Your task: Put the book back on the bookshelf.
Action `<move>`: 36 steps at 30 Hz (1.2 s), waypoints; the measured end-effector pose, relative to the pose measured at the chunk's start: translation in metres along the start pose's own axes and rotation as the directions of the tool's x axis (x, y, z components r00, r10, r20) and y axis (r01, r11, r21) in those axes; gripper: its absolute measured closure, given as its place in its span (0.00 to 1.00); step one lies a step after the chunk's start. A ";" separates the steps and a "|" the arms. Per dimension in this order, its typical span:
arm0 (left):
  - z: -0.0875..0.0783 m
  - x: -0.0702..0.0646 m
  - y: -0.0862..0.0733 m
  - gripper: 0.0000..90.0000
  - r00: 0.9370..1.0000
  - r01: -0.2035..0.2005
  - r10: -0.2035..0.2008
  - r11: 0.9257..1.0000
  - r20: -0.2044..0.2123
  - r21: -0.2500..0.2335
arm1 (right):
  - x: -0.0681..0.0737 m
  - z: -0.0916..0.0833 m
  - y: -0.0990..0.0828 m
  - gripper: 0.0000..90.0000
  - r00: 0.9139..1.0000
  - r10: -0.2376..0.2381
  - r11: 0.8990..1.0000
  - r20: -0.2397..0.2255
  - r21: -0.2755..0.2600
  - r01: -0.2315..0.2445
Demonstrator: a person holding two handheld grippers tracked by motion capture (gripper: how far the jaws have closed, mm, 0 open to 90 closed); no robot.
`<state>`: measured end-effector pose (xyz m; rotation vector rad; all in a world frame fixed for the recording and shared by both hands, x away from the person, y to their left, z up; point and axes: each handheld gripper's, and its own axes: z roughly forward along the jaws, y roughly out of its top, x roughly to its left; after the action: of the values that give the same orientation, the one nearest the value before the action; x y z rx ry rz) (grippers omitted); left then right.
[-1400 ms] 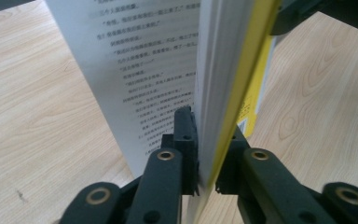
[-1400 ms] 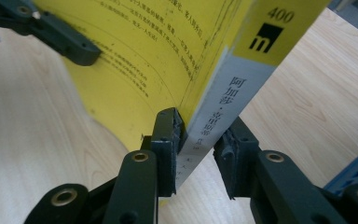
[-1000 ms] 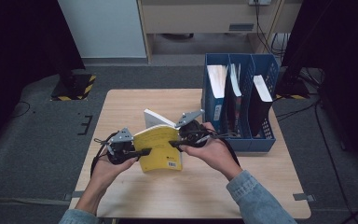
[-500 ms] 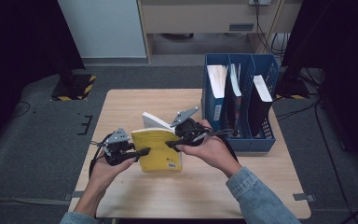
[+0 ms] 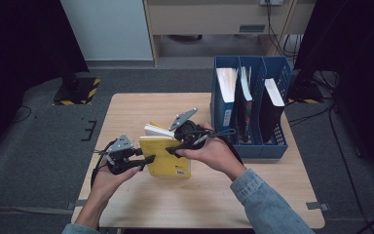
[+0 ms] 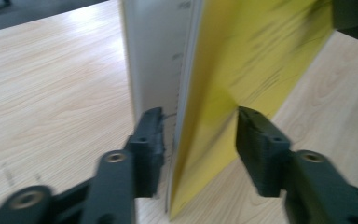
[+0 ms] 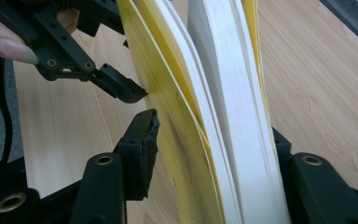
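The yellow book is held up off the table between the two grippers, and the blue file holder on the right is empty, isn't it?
Not quite. The yellow book is indeed held between the left gripper and the right gripper, but the blue file holder is not empty: the high view shows books or folders standing in its compartments.

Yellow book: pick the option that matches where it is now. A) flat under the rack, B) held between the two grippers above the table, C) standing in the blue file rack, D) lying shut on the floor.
B: the yellow book sits between the left gripper and right gripper over the table, apart from the blue file rack.
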<state>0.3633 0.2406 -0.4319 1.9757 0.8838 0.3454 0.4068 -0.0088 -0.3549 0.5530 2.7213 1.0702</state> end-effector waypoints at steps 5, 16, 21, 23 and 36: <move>-0.009 0.006 -0.028 0.51 0.998 0.014 -0.014 1.000 -0.063 0.000 | 0.000 0.003 0.004 0.54 1.000 -0.003 1.000 -0.004 0.011 0.003; -0.011 0.020 -0.058 0.45 0.978 -0.013 0.048 0.985 -0.201 0.173 | -0.002 0.011 0.010 0.54 1.000 -0.006 0.999 -0.022 0.032 0.006; -0.010 0.022 -0.060 0.45 0.978 0.000 0.039 0.982 -0.204 0.188 | -0.006 0.012 0.012 0.57 0.999 0.011 0.999 -0.035 0.034 -0.010; -0.011 0.022 -0.061 0.44 0.978 0.006 0.035 0.981 -0.205 0.193 | -0.007 0.013 0.012 0.58 0.999 0.013 0.999 -0.038 0.041 -0.011; -0.008 0.021 -0.062 0.40 0.977 0.014 0.033 0.977 -0.212 0.214 | -0.009 0.016 0.014 0.73 0.999 0.036 0.997 -0.017 0.067 -0.035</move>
<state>0.3461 0.2810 -0.4818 2.1697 1.0871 0.4941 0.4240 0.0070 -0.3566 0.6065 2.7823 1.0002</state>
